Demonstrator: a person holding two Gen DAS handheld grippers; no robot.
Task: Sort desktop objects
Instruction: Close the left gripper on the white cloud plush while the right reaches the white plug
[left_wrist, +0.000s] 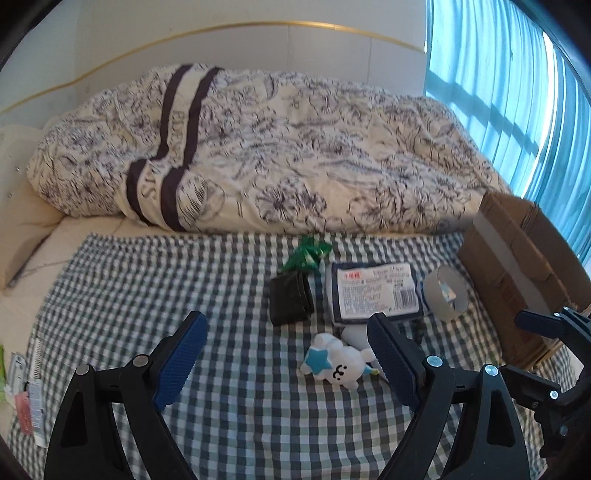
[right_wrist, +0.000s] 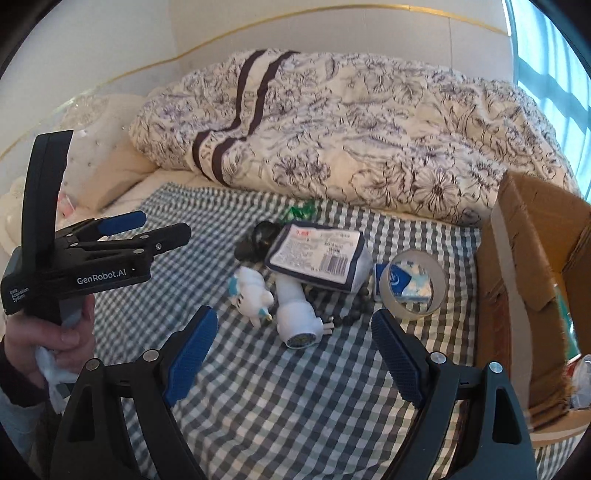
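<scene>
On the checked cloth (left_wrist: 147, 295) lie a white plush toy with a blue star (left_wrist: 338, 363), a black wallet (left_wrist: 290, 301), a green wrapper (left_wrist: 306, 254), a labelled packet (left_wrist: 373, 295) and a tape roll (left_wrist: 445, 297). My left gripper (left_wrist: 286, 328) hangs open, short of the plush and holding nothing. The right wrist view shows the plush (right_wrist: 251, 291), a white cylindrical plug (right_wrist: 295, 314), a string of dark beads (right_wrist: 351, 314), the packet (right_wrist: 317, 254) and the tape roll (right_wrist: 413, 284). My right gripper (right_wrist: 295, 319) is open and empty above the cloth, just short of the plug.
An open cardboard box (right_wrist: 524, 266) stands at the right with items inside. A flowered quilt (left_wrist: 277, 155) is bunched behind the cloth. A comb and small packets (left_wrist: 26, 387) lie at the left edge. A hand (right_wrist: 55, 339) holds the left gripper (right_wrist: 159, 227).
</scene>
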